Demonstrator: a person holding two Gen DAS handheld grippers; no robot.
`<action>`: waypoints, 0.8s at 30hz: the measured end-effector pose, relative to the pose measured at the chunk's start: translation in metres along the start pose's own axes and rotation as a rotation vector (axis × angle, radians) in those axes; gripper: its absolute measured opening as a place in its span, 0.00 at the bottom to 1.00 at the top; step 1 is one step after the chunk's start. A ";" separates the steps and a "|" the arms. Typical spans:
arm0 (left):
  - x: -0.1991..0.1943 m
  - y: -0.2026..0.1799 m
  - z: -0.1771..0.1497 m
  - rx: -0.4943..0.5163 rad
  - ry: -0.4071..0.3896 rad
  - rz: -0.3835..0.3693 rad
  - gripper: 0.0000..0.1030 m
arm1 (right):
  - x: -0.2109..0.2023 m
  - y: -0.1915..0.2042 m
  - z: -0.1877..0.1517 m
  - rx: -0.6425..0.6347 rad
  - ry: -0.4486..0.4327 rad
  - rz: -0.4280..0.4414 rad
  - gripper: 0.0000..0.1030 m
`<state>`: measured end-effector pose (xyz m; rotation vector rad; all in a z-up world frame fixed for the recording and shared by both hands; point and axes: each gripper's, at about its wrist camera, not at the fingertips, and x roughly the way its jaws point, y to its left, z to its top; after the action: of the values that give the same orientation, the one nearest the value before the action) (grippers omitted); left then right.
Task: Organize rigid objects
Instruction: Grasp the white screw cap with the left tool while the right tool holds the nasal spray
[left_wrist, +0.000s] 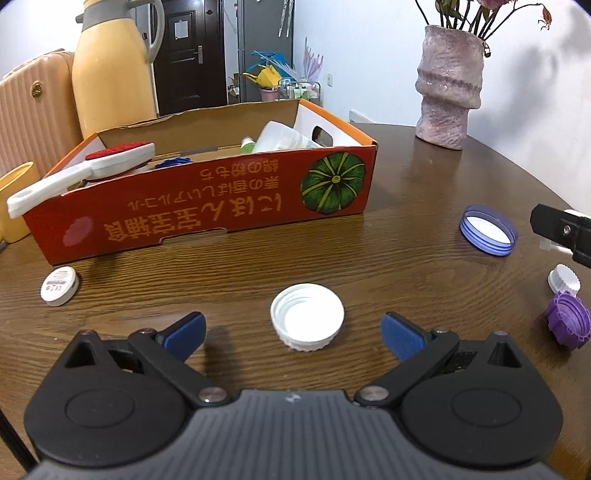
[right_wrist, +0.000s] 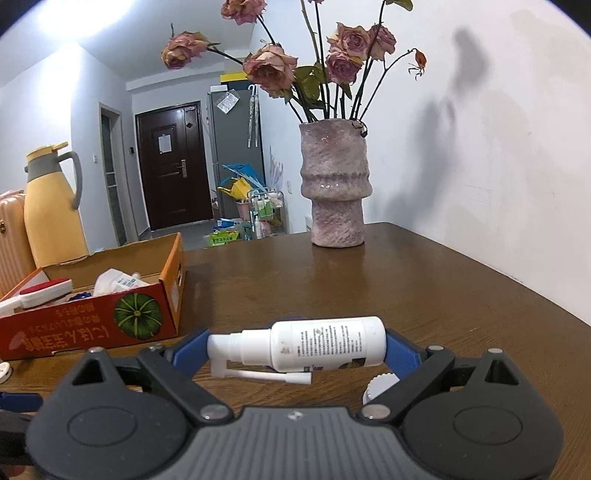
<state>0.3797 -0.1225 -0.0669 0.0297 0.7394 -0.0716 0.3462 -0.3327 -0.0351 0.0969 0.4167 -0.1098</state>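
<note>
1. Right gripper clamped on spray bottle, crosswise between the fingers, ends against the pads.
2. Left gripper wide open, white cap between the fingertips.
3. Probably light, stiff, slippery (grasp across the ribbed rim).

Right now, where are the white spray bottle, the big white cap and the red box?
white spray bottle (right_wrist: 325, 343), right wrist view, labelled body.
big white cap (left_wrist: 307, 322), left wrist view, open inside.
red box (left_wrist: 207, 206), left wrist view, printed front wall.

— Could you read the label on the spray bottle?
— No, too small. A ridged white cap sat half hidden behind the right gripper's finger.
— And the box?
— Its wall hid most of what lay inside.
</note>
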 end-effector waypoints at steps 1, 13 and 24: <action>0.001 -0.001 0.000 0.000 0.001 0.000 1.00 | 0.000 0.000 0.000 -0.003 0.001 0.001 0.94; 0.000 -0.007 0.002 0.040 -0.018 -0.044 0.41 | 0.003 0.004 -0.003 -0.010 0.021 0.007 0.94; -0.016 -0.003 0.001 0.059 -0.084 -0.064 0.40 | 0.005 0.005 -0.005 -0.011 0.008 0.030 0.94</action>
<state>0.3684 -0.1250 -0.0553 0.0589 0.6543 -0.1546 0.3494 -0.3278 -0.0410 0.0925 0.4238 -0.0773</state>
